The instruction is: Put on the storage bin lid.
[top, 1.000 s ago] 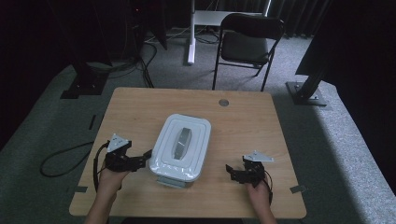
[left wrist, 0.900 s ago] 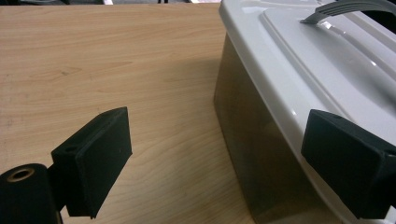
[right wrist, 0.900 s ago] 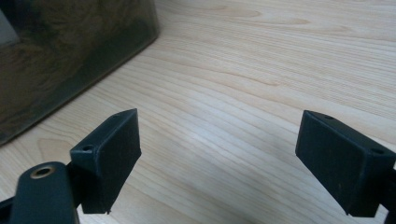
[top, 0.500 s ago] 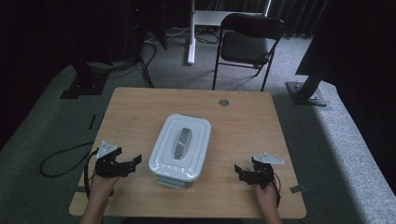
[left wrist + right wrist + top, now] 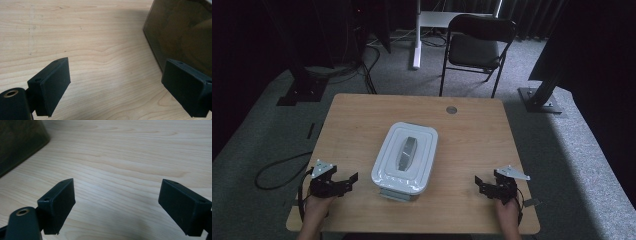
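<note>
Table point(image 5: 472, 125) of pale wood, square-topped, standing on grey carpet; a small round grommet point(image 5: 451, 109) sits near its far edge. Beyond the table, a dark folding chair point(image 5: 477, 47) and a white desk leg, well apart from the work.

Box point(image 5: 404, 157), white lid with a grey handle along its middle, lies about mid-table, slightly toward the near side and turned a little off square. A grey latch shows at its near end. In the left gripper view its dark wall point(image 5: 180, 32) fills the upper right corner; in the right gripper view a dark corner of it point(image 5: 20, 142) shows at upper left.

Left gripper point(image 5: 348, 181) sits low at the near left, just beside the box's near left corner, not touching it. Jaws wide, nothing between them but bare wood; one pad point(image 5: 52, 85) over the tabletop, the other close against the box wall in the left gripper view.

Right gripper point(image 5: 479, 184) at the near right, farther off from the box, pointing left toward it. Jaws wide, only tabletop between the pads point(image 5: 58, 202).

Cable point(image 5: 277, 172) loops on the carpet at left.
</note>
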Tool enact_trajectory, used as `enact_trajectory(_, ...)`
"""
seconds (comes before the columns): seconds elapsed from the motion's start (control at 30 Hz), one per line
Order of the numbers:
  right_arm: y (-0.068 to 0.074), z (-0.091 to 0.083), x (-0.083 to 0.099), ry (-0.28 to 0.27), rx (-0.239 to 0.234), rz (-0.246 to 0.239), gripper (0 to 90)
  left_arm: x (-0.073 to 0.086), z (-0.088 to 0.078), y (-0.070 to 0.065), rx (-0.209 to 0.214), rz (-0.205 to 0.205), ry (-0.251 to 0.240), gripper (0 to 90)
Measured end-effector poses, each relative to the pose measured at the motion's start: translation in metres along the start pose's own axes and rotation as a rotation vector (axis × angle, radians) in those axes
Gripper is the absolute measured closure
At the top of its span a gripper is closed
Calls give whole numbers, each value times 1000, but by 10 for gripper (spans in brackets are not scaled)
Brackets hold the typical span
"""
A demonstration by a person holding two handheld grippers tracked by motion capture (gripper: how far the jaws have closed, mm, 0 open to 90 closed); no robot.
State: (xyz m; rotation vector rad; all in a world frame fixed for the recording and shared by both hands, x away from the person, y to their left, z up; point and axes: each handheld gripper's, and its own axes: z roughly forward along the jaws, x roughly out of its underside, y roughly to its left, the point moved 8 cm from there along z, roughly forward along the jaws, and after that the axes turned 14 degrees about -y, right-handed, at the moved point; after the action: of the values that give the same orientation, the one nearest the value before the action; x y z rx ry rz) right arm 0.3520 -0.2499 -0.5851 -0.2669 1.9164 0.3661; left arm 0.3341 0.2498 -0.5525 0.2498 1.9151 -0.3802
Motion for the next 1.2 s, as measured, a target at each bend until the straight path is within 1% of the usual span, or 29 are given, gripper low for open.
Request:
enact_trajectory(0.1,-6,-4,1,-3,17,10,131,5,-1,2,-9,5,-7,93)
enact_trajectory(0.23,-14,-10,3,-4,41,17,131,16,0,8,-27,1,17,93)
enact_trajectory(0.4,-23,-14,9,8,70,23,131,24,-1,17,-62,2,23,93)
enact_trajectory(0.53,-30,-19,13,11,95,28,131,30,-3,23,-80,3,30,93)
enact_trajectory(0.63,-37,-23,16,17,122,34,131,33,-4,28,-98,-3,28,93)
enact_trajectory(0.77,-45,-29,19,18,153,48,131,36,-6,32,-118,13,27,93)
enact_trajectory(0.8,-47,-31,20,18,160,51,131,37,-7,33,-121,15,34,93)
enact_trajectory(0.87,-52,-35,22,24,188,56,131,41,-8,35,-129,19,46,93)
enact_trajectory(0.93,-56,-38,24,23,202,71,131,44,-10,37,-138,20,53,93)
enact_trajectory(0.97,-58,-40,25,21,205,76,131,44,-10,39,-144,21,54,93)
enact_trajectory(1.03,-61,-43,27,14,208,91,131,45,-12,42,-149,1,53,92)
enact_trajectory(1.07,-62,-43,27,9,208,101,131,45,-12,42,-150,-1,57,79)
enact_trajectory(1.13,-63,-44,27,4,206,112,131,46,-11,43,-148,3,66,28)
enact_trajectory(1.2,-64,-44,27,7,211,107,131,50,-11,44,-150,14,79,28)
